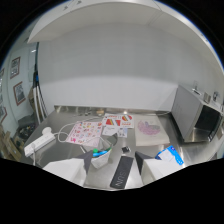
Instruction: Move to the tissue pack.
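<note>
Fingers of the gripper (113,161) stand apart and empty above the tabletop (65,122), presumably readied for approaching the blue-and-white tissue pack (170,155) just right of them.

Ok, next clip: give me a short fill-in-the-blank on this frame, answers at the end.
1. The gripper has its fingers ____, holding nothing.
2. The black remote lies ____ the two fingers.
3. The blue-and-white tissue pack lies on the same side as the ____.
4. The power strip is coloured ____.

Answers: open; between; microwave; white
</note>
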Demonstrator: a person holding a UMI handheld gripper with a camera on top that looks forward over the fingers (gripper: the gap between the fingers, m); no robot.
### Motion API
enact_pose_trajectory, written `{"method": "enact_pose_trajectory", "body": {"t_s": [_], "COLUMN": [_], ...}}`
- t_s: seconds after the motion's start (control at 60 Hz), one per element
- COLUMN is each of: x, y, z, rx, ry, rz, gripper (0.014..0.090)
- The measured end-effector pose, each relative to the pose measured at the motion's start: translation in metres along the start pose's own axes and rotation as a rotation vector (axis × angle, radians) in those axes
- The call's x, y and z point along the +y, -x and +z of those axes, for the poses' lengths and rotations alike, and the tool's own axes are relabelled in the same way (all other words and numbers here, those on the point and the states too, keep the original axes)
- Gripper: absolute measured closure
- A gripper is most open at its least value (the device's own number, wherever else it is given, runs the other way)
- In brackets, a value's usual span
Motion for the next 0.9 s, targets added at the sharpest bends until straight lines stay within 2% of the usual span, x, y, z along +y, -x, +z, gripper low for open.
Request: {"method": "enact_pose_trajectory", "body": {"t_s": [0.283,0.517,0.767,0.9], "x": [0.018,0.074,0.147,0.163], "y": [-0.012,-0.053,-0.126,-0.166], "z": [-0.013,-0.04,-0.054,-0.043], "rx": [-0.024,-0.014,0.079,0.133], "ry": [-0.002,0.033,0.137,0.156], "rz": [-0.017,-0.041,-0.053,-0.031], "gripper": [0.0216,0.0215,0.0213,0.0212]}}
